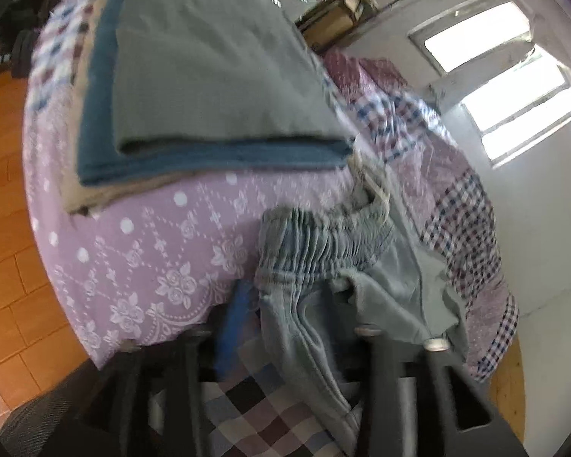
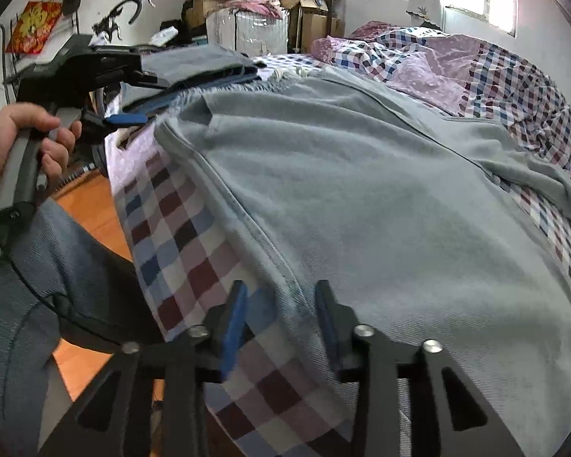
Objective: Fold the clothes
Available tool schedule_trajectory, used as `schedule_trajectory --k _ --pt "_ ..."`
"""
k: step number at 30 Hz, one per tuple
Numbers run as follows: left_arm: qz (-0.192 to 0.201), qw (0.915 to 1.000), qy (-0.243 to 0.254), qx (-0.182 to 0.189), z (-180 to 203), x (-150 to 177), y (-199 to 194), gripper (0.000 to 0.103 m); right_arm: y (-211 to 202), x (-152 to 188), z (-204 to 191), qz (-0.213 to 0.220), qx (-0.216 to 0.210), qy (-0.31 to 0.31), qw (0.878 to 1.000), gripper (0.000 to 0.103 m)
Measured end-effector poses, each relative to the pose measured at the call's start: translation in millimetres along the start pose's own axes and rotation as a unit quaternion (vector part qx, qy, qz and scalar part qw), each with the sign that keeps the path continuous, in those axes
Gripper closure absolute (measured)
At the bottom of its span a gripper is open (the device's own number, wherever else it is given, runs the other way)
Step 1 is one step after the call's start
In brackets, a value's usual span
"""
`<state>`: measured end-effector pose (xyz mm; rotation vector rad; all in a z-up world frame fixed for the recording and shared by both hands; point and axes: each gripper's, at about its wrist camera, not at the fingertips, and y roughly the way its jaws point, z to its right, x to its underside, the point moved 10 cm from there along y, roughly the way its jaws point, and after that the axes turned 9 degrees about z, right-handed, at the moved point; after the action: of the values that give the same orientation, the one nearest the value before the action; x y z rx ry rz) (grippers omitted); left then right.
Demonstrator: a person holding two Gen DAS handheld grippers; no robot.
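Right gripper (image 2: 279, 327): jaws apart, straddling the trousers' side hem.
Left gripper (image 1: 289, 327): clamped on the waistband (image 1: 316, 240).
Trousers (image 2: 361, 198): flat on the bed (image 2: 179, 236), long axis from waistband beside the folded stack (image 1: 209, 76) toward the right gripper.

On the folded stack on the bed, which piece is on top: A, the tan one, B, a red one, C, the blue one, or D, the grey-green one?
D: in the left wrist view the grey-green folded piece lies on top of the blue one, with the tan one at the bottom.
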<state>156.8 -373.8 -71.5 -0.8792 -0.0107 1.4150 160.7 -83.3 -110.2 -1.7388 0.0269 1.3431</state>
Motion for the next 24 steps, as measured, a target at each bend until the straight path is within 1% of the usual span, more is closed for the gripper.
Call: schedule_trajectory --k 2,3,4,5,7,8,10,13,17,20,22,24 --pt "0.024 0.9996 0.000 0.017 5.2 -8.5 -10.0 0.038 -5.1 -5.3 2.1 0.008 -0.012 0.020 1.000 0.057" --pt "0.033 0.9991 0.007 0.026 10.2 -11.3 -13.8 0.035 -8.2 -8.7 4.1 0.014 -0.018 0.033 0.999 0.057" --pt "0.043 0.9984 0.016 0.034 15.6 -13.8 -17.5 0.029 -11.6 -12.6 7.1 0.021 -0.024 0.047 0.998 0.057" --pt "0.053 0.9972 0.031 0.043 23.3 -14.8 -20.6 0.025 -15.3 -17.0 11.1 0.028 -0.030 0.064 0.997 0.056" --pt "0.060 0.9950 0.059 0.054 36.9 -12.3 -21.2 0.021 -22.5 -25.1 23.5 0.046 -0.035 0.100 0.993 0.055" --pt "0.060 0.9938 0.075 0.056 44.5 -10.5 -19.4 0.020 -25.9 -28.8 31.5 0.054 -0.036 0.117 0.991 0.054" --pt "0.054 0.9912 0.102 0.063 59.0 -3.2 -15.1 0.020 -31.8 -33.9 52.7 0.070 -0.030 0.155 0.985 0.052" --pt "0.043 0.9850 0.144 0.085 88.3 12.0 -5.5 0.020 -38.1 -35.6 89.0 0.087 -0.012 0.213 0.973 0.052" --pt "0.031 0.9705 0.208 0.117 134.1 38.6 4.5 0.019 -45.3 -30.8 138.3 0.100 0.021 0.286 0.953 0.052" --pt "0.014 0.9607 0.238 0.142 163.0 57.0 16.4 0.019 -52.1 -27.5 167.7 0.113 0.037 0.328 0.937 0.052" --pt "0.000 0.9569 0.244 0.158 181.1 67.2 29.7 0.019 -56.8 -24.2 187.5 0.119 0.053 0.349 0.928 0.052" --pt "-0.012 0.9529 0.248 0.175 198.7 77.8 41.1 0.019 -61.2 -20.1 204.0 0.123 0.071 0.362 0.921 0.052"
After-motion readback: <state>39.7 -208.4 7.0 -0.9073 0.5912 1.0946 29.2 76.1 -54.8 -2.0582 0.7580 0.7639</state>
